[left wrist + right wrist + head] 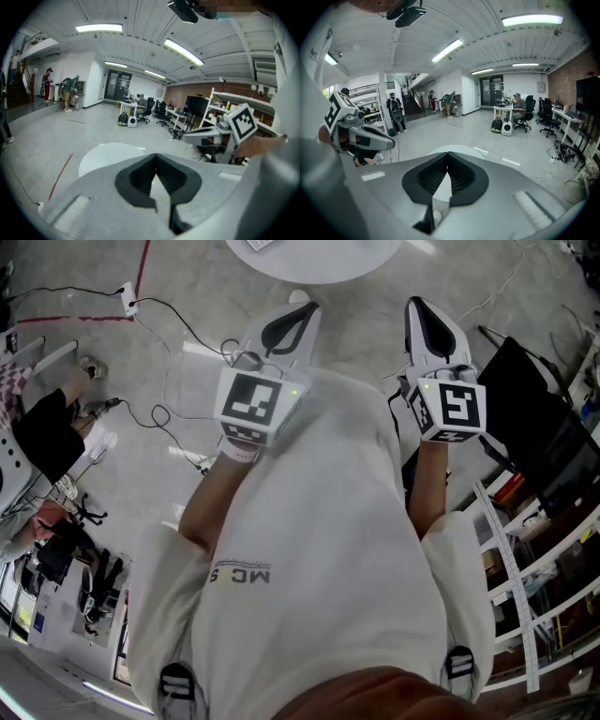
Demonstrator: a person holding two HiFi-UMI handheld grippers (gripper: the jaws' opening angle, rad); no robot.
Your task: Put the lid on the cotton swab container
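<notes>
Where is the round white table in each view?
Head view: round white table, top edge, centre.
Left gripper view: left of centre, past the jaws.
Right gripper view: sliver at centre, above the jaws.
Shared landmark: left gripper and right gripper, both pointing towards it.

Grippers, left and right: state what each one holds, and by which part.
Nothing is held: the left gripper and the right gripper both have their jaws shut together, with nothing between them.

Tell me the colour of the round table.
White; the round table shows best in the head view.
</notes>
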